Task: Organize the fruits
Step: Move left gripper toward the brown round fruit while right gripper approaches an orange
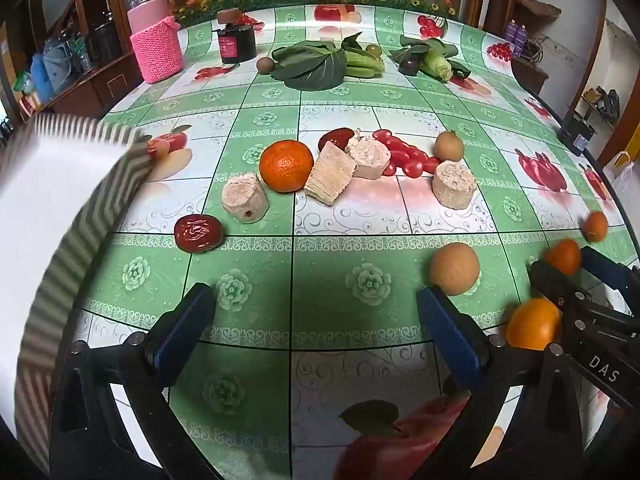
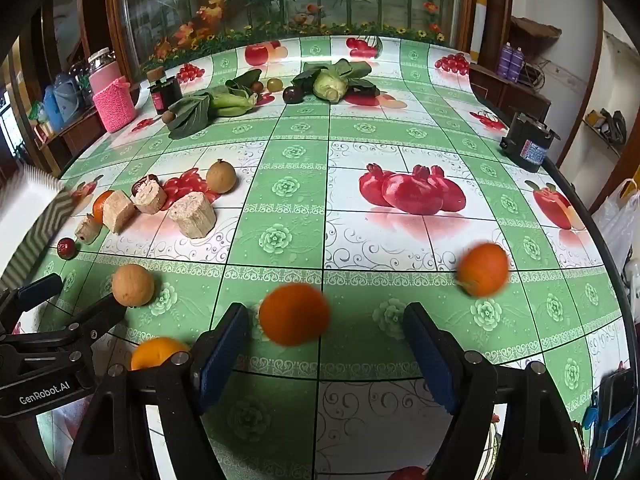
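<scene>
My left gripper (image 1: 316, 324) is open and empty above the green tablecloth. A tan round fruit (image 1: 455, 268) lies just beyond its right finger. A mandarin (image 1: 285, 165), a red date (image 1: 198, 233), cherry tomatoes (image 1: 406, 156) and cut sugarcane chunks (image 1: 330, 178) lie farther off. My right gripper (image 2: 324, 344) is open. A blurred orange (image 2: 294, 314) is between its fingertips, nearer the left one; whether it touches the table I cannot tell. Another blurred orange (image 2: 483, 269) is to the right. A third orange (image 2: 158, 353) lies by the left gripper's body.
A white striped-rim container (image 1: 60, 240) fills the left side. Leafy greens (image 1: 316, 62), a plum (image 2: 292, 95), a pink knitted jar (image 1: 157, 46) and a dark jar (image 1: 236, 42) stand at the far side. A black box (image 2: 526, 146) sits at the table's right edge.
</scene>
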Demonstrator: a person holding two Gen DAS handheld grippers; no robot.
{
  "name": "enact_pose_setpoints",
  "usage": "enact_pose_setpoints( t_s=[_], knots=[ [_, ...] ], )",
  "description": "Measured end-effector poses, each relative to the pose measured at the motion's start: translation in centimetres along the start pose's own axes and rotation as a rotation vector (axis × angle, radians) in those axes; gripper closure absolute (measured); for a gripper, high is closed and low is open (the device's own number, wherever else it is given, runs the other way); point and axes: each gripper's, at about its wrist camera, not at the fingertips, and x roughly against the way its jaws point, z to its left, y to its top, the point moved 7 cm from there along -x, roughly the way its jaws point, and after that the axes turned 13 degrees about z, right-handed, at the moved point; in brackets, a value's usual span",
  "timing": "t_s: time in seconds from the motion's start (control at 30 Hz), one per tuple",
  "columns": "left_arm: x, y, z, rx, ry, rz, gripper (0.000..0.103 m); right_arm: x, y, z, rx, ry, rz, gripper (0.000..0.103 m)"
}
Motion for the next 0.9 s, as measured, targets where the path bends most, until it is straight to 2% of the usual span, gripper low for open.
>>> enact_pose_setpoints(
  t_s=[0.57,0.7,0.9],
  knots=[
    [0.01,0.0,0.0,0.0,-0.001,0.002,0.0,0.01,0.01,0.04,0.001,-0.002,0.002,0.024],
    [0.01,0.0,0.0,0.0,-0.001,0.001,0.0,-0.18,0.11,0.25,0.009,0.012,0.009,0.015],
    [0.02,-0.01,0.01,0.0,-0.001,0.001,0.0,-0.34,0.23,0.22,0.01,0.013,0.013,0.014]
  ],
)
